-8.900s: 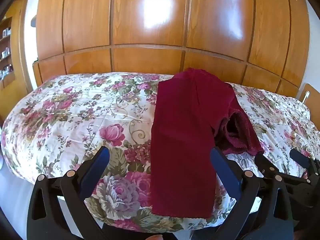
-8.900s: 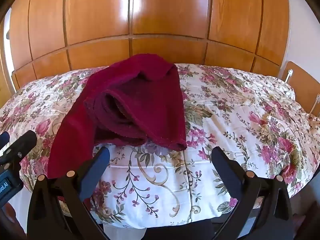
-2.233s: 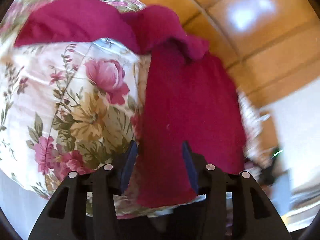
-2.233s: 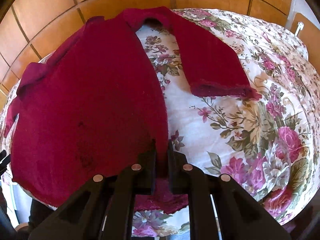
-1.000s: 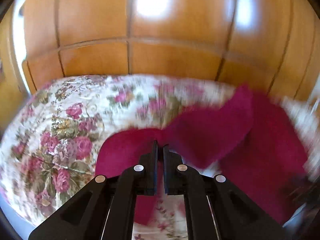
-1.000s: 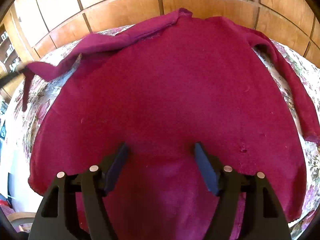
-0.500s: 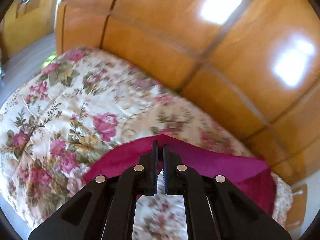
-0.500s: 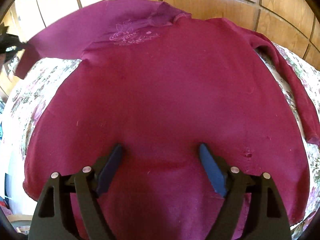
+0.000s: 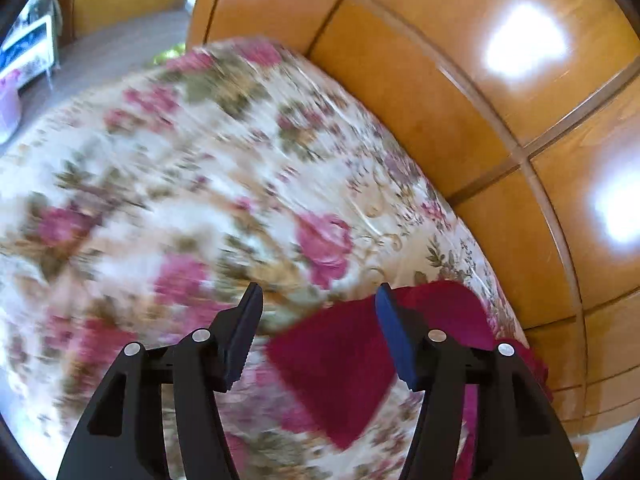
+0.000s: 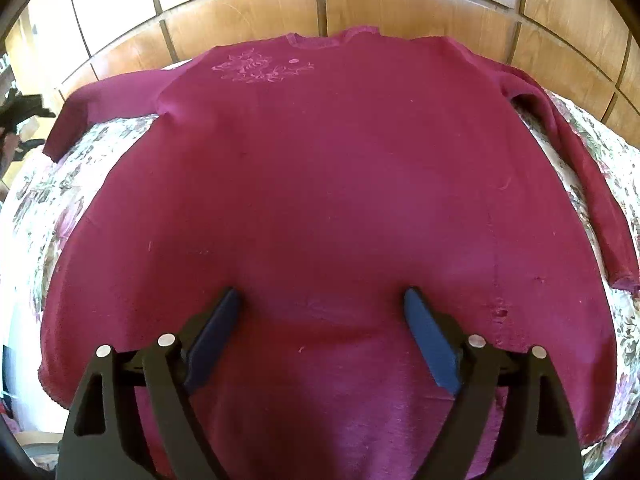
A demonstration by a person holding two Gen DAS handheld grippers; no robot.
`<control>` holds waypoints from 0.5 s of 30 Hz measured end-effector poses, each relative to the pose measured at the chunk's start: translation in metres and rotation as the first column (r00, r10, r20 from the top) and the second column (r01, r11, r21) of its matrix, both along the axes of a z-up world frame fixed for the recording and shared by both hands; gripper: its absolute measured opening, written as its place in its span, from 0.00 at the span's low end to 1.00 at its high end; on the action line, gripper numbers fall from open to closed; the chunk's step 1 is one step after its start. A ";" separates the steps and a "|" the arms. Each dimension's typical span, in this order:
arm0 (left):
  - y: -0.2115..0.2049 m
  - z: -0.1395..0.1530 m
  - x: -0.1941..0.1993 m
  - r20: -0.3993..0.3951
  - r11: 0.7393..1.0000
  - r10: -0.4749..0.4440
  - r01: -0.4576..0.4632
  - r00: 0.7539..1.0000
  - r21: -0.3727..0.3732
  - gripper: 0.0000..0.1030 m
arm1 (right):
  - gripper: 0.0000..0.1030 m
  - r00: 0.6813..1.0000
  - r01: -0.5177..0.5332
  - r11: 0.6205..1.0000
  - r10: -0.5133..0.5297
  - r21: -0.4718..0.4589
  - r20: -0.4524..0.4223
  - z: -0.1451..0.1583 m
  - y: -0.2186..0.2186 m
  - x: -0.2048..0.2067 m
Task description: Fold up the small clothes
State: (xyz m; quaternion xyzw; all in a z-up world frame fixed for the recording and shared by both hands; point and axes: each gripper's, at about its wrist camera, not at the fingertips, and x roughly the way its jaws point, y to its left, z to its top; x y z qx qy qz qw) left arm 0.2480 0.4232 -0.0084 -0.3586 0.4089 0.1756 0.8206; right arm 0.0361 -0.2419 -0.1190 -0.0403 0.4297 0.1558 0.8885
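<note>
A dark red long-sleeved sweater (image 10: 332, 184) lies spread flat on the floral bedspread (image 10: 48, 184), front up, with a pale embroidered motif (image 10: 260, 68) near the neckline. Its left sleeve (image 10: 108, 104) stretches out to the left and its right sleeve (image 10: 588, 184) runs down the right side. My right gripper (image 10: 322, 320) is open and empty just above the lower body of the sweater. My left gripper (image 9: 318, 320) is open and empty above the cuff end of the left sleeve (image 9: 344, 364), which lies loose on the bedspread (image 9: 180, 200). The left wrist view is blurred.
A wooden panelled wardrobe (image 10: 320, 4) stands directly behind the bed and also shows in the left wrist view (image 9: 480, 100). Floor and a shelf (image 9: 28, 48) lie beyond the bed's left end. The left gripper shows at the far left of the right wrist view (image 10: 20, 120).
My left gripper has opened and let go of the left sleeve, which now lies stretched out on the bed. My right gripper has opened a little wider and stayed over the sweater's body.
</note>
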 end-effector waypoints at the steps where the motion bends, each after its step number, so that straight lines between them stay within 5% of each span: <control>1: 0.000 0.003 -0.013 0.018 1.000 -0.017 0.017 1.000 0.018 0.56 | 0.84 1.000 0.001 1.000 -0.001 -0.003 0.003 0.000 0.001 0.000; 3: -0.006 0.002 -0.030 0.041 0.997 -0.059 0.057 0.997 0.055 0.72 | 0.85 1.000 0.003 1.000 -0.003 -0.006 0.006 -0.001 0.002 0.000; 8: -0.054 -0.012 -0.059 0.076 0.963 -0.199 0.181 0.977 0.202 0.72 | 0.86 1.000 0.011 1.000 -0.010 -0.025 0.018 -0.001 0.005 -0.001; 12: -0.098 -0.031 -0.052 -0.012 0.898 -0.275 0.262 0.961 0.353 0.72 | 0.86 1.000 0.012 0.999 -0.011 -0.036 0.026 -0.002 0.005 -0.001; 15: -0.113 -0.039 -0.035 -0.080 0.838 -0.238 0.247 0.968 0.487 0.72 | 0.86 0.999 0.017 0.999 -0.016 -0.044 0.028 -0.002 0.006 -0.001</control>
